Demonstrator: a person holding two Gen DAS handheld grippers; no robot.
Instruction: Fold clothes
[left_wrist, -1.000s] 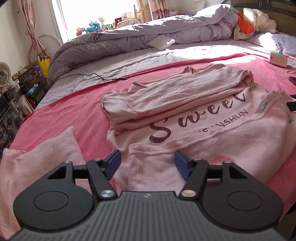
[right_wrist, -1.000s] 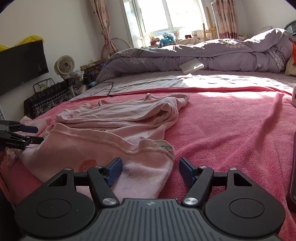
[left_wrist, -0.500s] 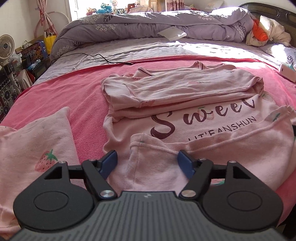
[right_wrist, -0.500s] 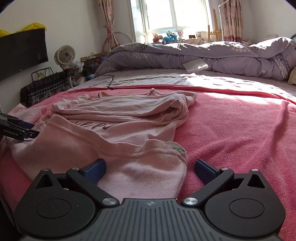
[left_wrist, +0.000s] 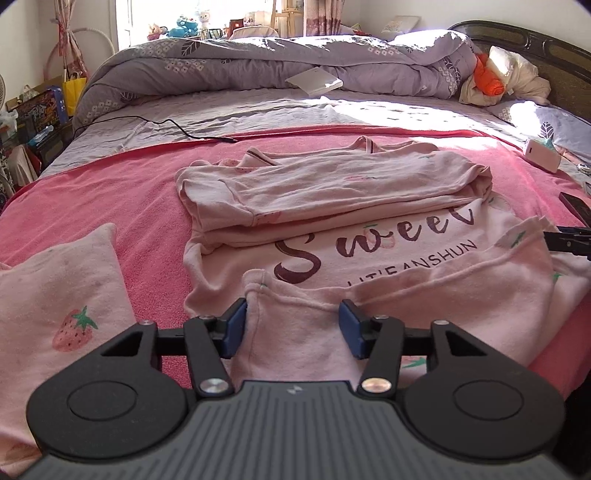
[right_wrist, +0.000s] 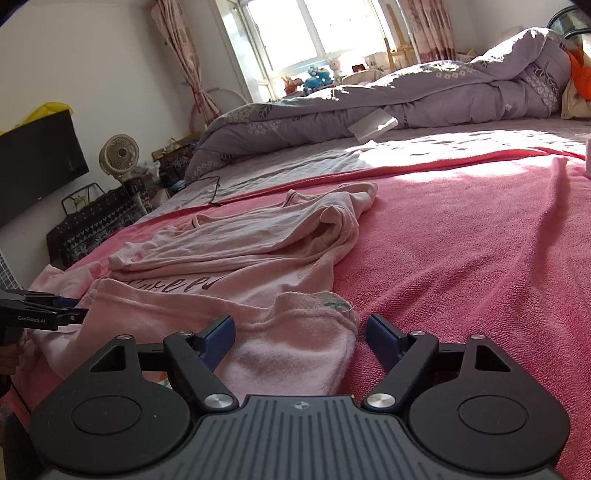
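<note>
Pink fleece hem: the near edge of the "Sweet" sweatshirt (left_wrist: 388, 258) is lying turned up over its own front, just short of the lettering.
Left gripper (left_wrist: 291, 325): hovering low with its jaws spread, straddling the left corner of that turned-up hem.
Right gripper (right_wrist: 299, 332): hovering likewise with jaws spread, straddling the right corner of the hem.
Strawberry-print garment (left_wrist: 55, 295): lying just left of the sweatshirt, at the bed's edge.
Sleeves (left_wrist: 332, 192): lying folded across the chest, beyond the lettering.
Pink blanket (right_wrist: 480, 240): lying under everything.
Lilac duvet (left_wrist: 258, 62): lying bunched at the far side.
Risk, as judged: jaws closing on the top layer alone, or unevenly, would be dragging the fold askew; a careless lift could be spilling the folded sleeves.
</note>
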